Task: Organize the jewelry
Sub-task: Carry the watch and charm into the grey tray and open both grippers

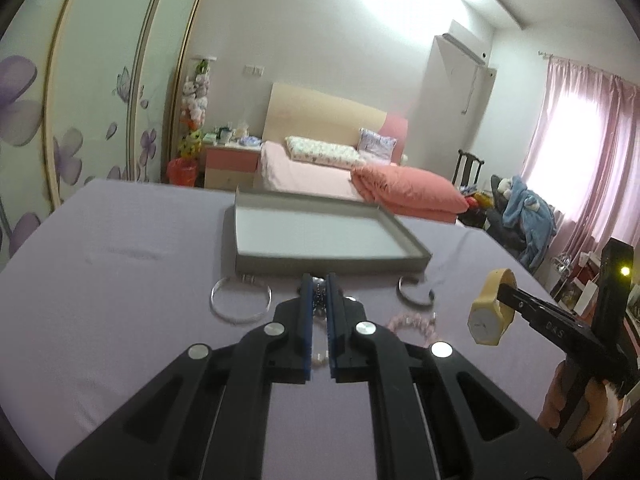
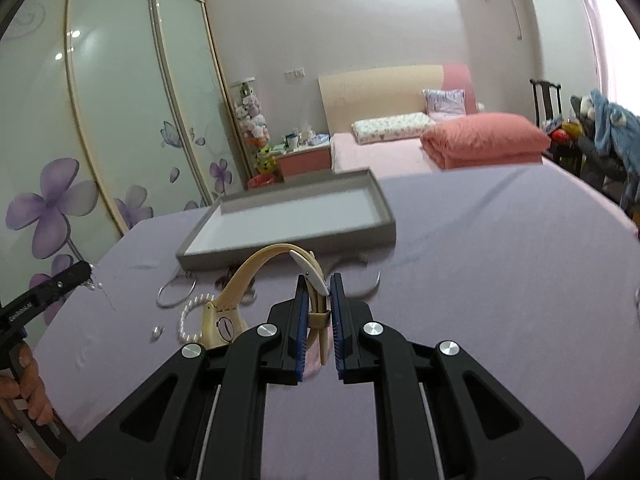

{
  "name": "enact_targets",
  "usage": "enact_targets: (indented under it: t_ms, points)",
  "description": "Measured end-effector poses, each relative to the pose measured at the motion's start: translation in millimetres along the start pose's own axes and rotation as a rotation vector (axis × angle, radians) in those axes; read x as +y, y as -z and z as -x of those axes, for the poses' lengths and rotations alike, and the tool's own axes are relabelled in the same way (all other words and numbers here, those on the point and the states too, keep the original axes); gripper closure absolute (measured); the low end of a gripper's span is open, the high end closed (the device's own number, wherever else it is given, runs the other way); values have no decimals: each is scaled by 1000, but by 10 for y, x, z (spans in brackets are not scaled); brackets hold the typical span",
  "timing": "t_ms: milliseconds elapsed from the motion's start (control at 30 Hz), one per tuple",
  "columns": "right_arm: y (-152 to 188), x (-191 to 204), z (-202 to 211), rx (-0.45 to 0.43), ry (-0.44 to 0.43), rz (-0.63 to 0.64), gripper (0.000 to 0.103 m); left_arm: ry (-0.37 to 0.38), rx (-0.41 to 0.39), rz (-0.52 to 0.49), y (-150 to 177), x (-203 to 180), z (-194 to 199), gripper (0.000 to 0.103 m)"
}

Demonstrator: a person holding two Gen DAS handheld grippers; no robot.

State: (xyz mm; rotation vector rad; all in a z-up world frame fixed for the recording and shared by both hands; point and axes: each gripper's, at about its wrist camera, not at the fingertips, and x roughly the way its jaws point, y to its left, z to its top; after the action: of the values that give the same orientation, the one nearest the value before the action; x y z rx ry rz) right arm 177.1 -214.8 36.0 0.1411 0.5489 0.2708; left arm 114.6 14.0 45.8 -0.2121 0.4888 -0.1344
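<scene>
My left gripper is shut on a small sparkly pearl piece; in the right wrist view that gripper holds it in the air, a thin strand hanging from it. My right gripper is shut on the strap of a cream-yellow watch, which hangs above the table. In the left wrist view the watch dangles from the right gripper. A shallow grey tray with a white floor lies just beyond both grippers; nothing shows inside it.
On the lilac tablecloth in front of the tray lie a silver bangle, an open cuff bangle, a pink bead bracelet, a pearl bracelet and a loose pearl. A bed and a wardrobe stand behind.
</scene>
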Motion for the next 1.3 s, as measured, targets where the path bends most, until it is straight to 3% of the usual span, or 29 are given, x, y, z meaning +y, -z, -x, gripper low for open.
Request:
enact_targets:
  t_ms: [300,667,833,1100,1300]
  points:
    - [-625,-55,-306,-59,45,59,91,27,-73,-18,-531,-12,-300,96]
    - [-1022,-75,-1068,-6,17,69,91,24,-43,-47,-1032,-60,-1191,96]
    - [-1015,-89,-1514,72,-1,52,91,10,-4,-45,-1116,-5,-1686,96]
    - [-906,-142,-2085,193,-17,28,91,-31,80,-14,-986,213,-2275,96]
    - [-816,-184,-2228,253,-17,-7,79,-40,135,1,-874,295,-2526,96]
